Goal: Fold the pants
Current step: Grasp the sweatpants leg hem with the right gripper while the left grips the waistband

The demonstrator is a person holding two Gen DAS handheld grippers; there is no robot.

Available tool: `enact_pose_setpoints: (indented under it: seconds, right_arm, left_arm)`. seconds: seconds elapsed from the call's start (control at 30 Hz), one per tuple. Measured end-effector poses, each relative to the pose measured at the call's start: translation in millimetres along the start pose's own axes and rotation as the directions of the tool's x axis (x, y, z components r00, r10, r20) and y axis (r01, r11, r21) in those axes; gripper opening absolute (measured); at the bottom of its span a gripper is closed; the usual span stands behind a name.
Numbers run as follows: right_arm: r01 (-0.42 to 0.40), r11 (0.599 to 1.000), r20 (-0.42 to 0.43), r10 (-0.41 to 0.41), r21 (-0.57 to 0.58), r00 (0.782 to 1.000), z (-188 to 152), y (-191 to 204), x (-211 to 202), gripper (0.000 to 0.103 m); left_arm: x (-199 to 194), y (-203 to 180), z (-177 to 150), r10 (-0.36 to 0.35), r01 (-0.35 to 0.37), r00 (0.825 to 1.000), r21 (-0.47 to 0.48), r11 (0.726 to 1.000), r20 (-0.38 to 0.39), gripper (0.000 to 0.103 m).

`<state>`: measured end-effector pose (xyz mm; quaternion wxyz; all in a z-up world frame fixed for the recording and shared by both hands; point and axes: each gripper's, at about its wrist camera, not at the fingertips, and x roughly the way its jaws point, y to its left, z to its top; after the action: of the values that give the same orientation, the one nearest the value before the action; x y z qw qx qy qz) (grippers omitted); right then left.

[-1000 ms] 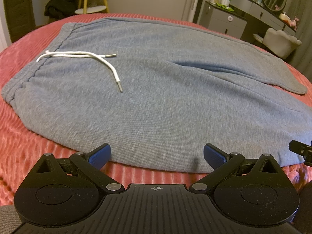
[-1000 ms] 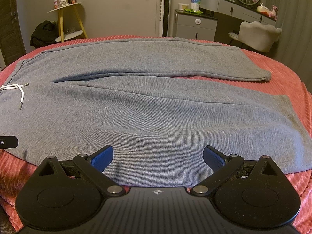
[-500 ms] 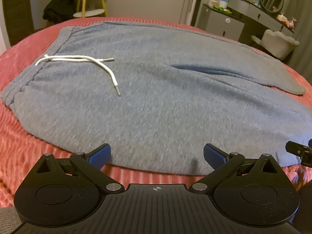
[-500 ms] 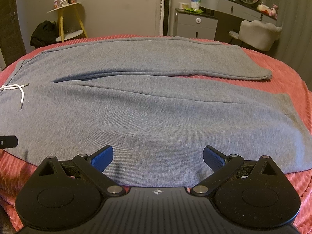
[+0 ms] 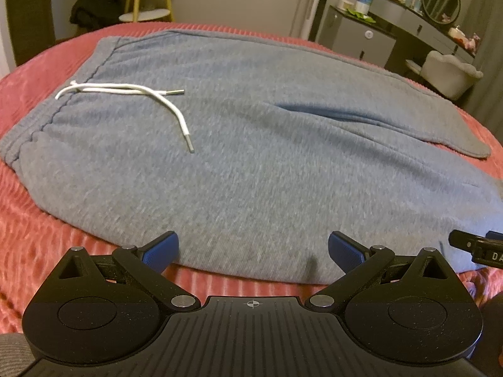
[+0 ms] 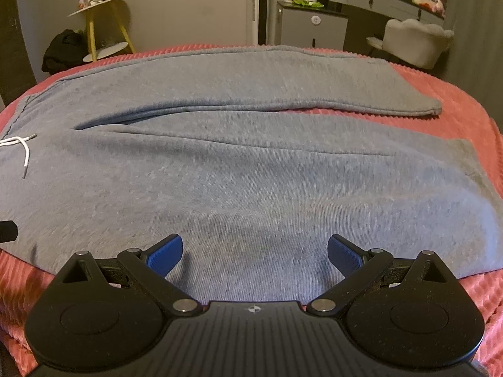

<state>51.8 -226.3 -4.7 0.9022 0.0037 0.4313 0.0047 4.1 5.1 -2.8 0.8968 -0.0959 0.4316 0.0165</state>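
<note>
Left wrist view showed the left hand-held gripper [image 5: 253,248], jaws apart, edged closer over the pants [image 5: 251,157] lying flat on the bed [image 5: 47,235] just ahead, as had the equally spread right hand-held gripper [image 6: 254,251], so folding seemed about to start.

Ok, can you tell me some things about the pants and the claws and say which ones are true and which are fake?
1. The grey pants lie spread flat on the red bedspread. True.
2. The left claw is squeezing the white drawstring. False: it is open and holds nothing; the drawstring lies apart on the waistband.
3. The right claw is open. True.
4. The pants are already folded in half. False: both legs lie stretched out side by side.
</note>
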Motion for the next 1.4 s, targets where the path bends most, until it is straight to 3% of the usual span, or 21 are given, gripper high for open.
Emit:
enact_pose_setpoints:
  seconds: [0.27,0.33,0.43,0.57,0.7,0.73,0.8,0.87,0.97,1.1,1.17,1.27,1.4]
  right_arm:
    - [0.006,0.991,-0.08,0.005,0.137,0.997,14,-27,34,0.099]
    - [-0.006,0.979,-0.118,0.031,0.204,0.992,17,-40,49,0.099]
    - [-0.015,0.961,-0.097,0.044,0.276,0.994,21,-53,59,0.099]
    - [0.009,0.963,-0.133,0.028,0.268,0.991,30,-57,75,0.099]
    - [0.075,0.989,-0.204,-0.048,0.128,0.978,44,-38,89,0.099]
    - [0.079,0.99,-0.223,-0.051,0.117,0.973,50,-37,90,0.099]
    - [0.035,0.985,-0.223,0.004,0.168,0.975,71,-49,92,0.099]
    - [0.005,0.963,-0.185,0.047,0.269,0.982,99,-73,98,0.099]
    - [0.023,0.9,-0.124,0.035,0.436,0.992,160,-120,125,0.099]
    - [0.058,0.786,-0.077,-0.013,0.616,0.997,245,-174,180,0.089]
    - [0.069,0.745,-0.071,-0.029,0.663,0.997,279,-189,208,0.08]
    - [0.123,0.701,-0.089,-0.085,0.702,0.992,310,-197,245,0.066]
    - [0.18,0.653,-0.136,-0.117,0.736,0.984,331,-212,292,0.064]
  left_arm:
    - [-6,1,18,0.026,-0.024,0.999,-0.054,0.998,0.042,0.103]
    - [-2,3,35,0.058,-0.05,0.996,-0.11,0.993,0.069,0.103]
    - [10,4,66,0.113,-0.092,0.987,-0.174,0.98,0.114,0.103]
    - [41,7,105,0.163,-0.127,0.975,-0.222,0.967,0.15,0.103]
    - [75,23,125,0.276,-0.225,0.942,-0.252,0.941,0.191,0.103]
    - [83,30,125,0.316,-0.261,0.925,-0.252,0.932,0.209,0.103]
    - [90,39,121,0.375,-0.31,0.894,-0.268,0.912,0.245,0.103]
    - [94,50,122,0.403,-0.323,0.876,-0.301,0.897,0.263,0.103]
    - [99,65,124,0.395,-0.29,0.875,-0.35,0.891,0.279,0.103]
    - [113,78,118,0.363,-0.239,0.889,-0.392,0.889,0.28,0.103]
    - [123,82,117,0.371,-0.252,0.893,-0.4,0.881,0.256,0.103]
    - [135,77,114,0.416,-0.319,0.874,-0.35,0.881,0.25,0.103]
    - [146,66,111,0.463,-0.386,0.841,-0.29,0.876,0.28,0.103]
